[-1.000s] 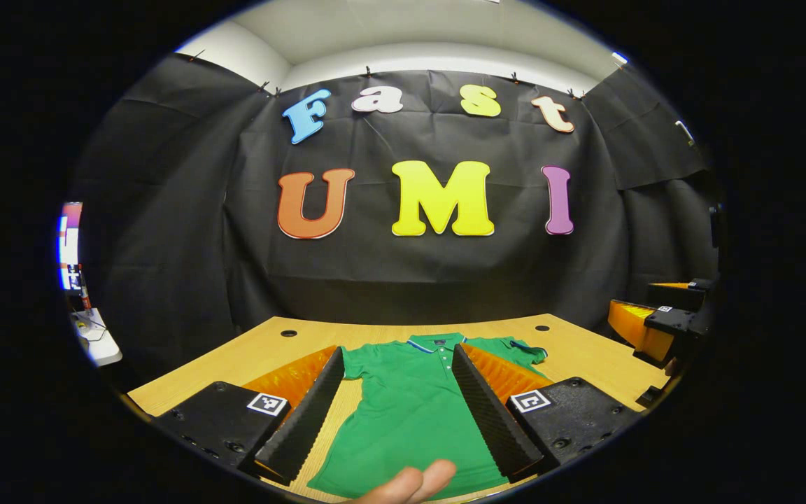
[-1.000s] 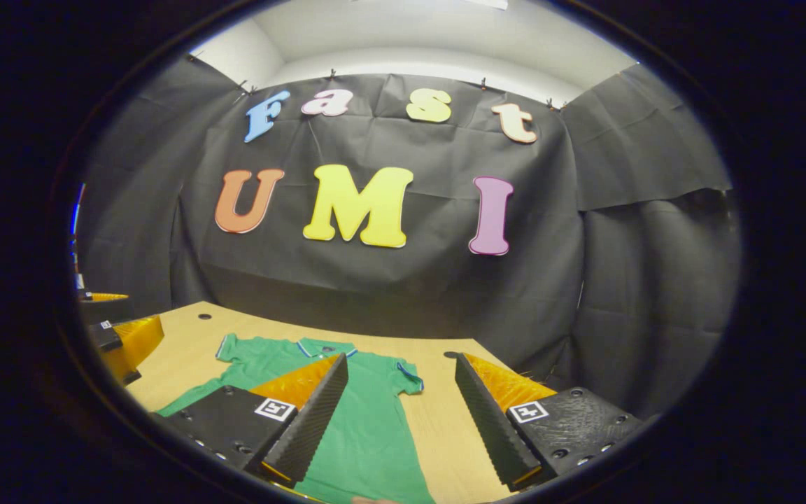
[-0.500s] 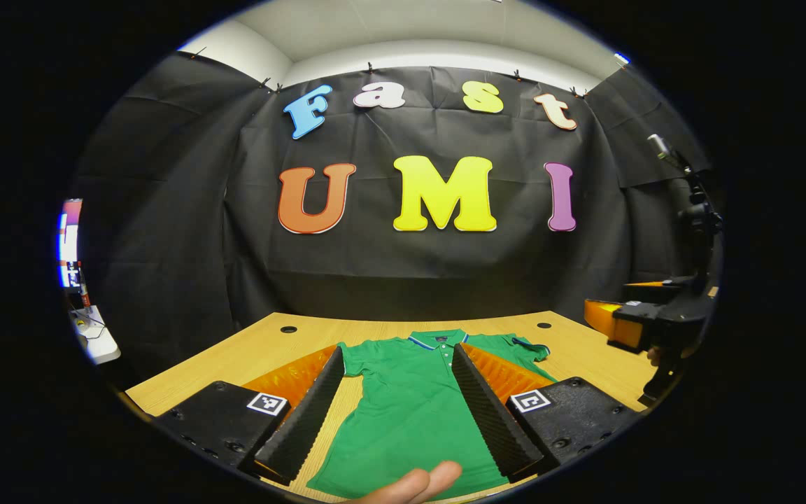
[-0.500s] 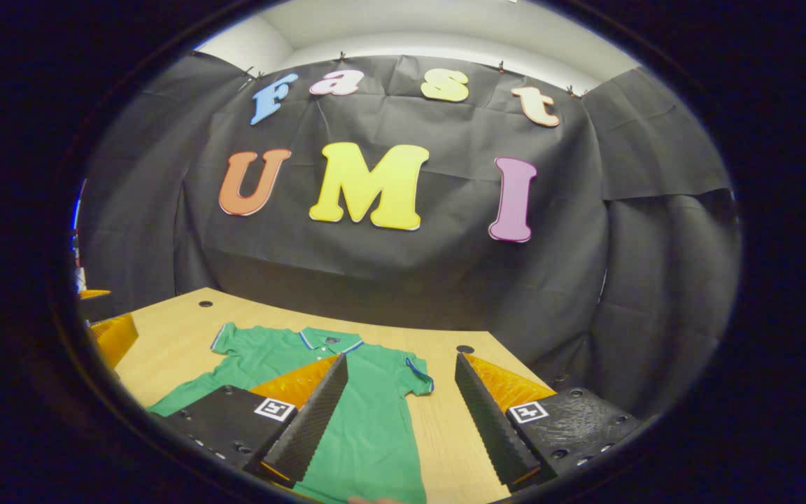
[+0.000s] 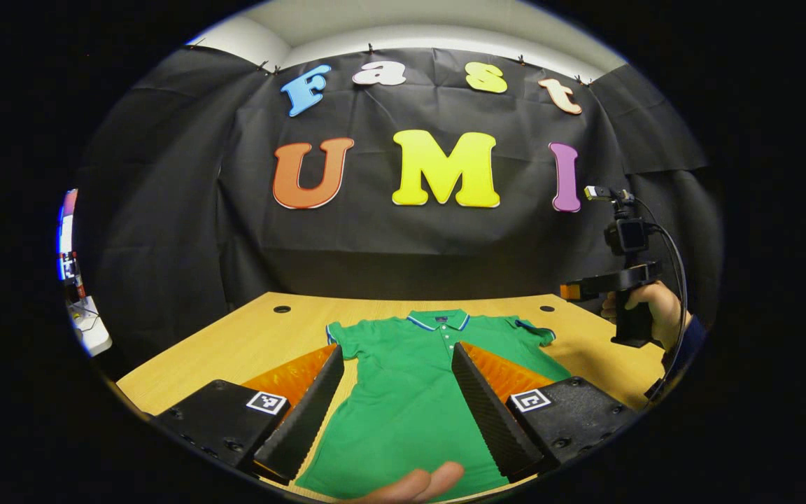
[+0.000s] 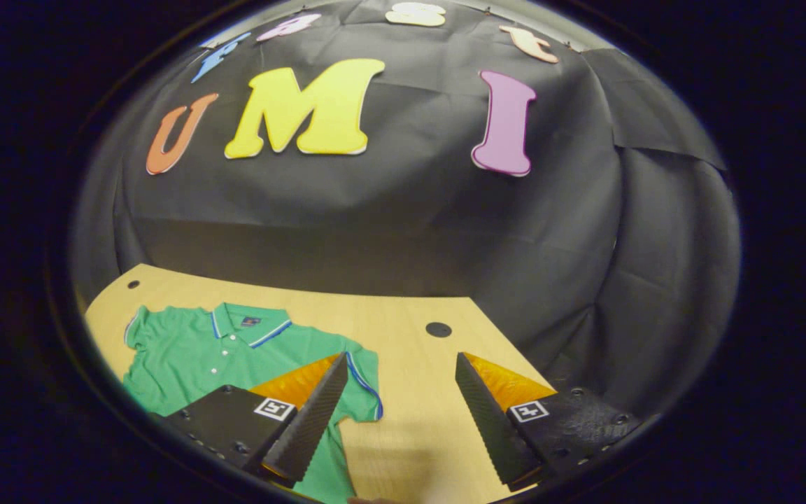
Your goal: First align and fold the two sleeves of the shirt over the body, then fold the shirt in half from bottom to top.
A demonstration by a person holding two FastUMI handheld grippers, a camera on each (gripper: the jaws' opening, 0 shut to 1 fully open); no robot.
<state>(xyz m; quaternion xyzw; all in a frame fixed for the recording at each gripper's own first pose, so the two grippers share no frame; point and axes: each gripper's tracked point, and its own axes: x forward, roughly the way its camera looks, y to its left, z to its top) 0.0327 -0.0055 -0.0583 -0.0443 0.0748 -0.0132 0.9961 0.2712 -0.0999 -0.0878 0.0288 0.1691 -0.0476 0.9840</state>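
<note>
One green polo shirt [image 5: 417, 392] flat on one wooden table [image 5: 249, 339]; two grippers, left gripper [image 5: 397, 406] fingers apart, right gripper [image 6: 397, 413] fingers apart; no legible labels

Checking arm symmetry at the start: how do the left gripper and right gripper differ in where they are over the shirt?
The left gripper frames the shirt body; the right gripper frames bare table beside the sleeve. The right gripper also appears raised off the table's far right edge. Both are open, holding nothing.
</note>
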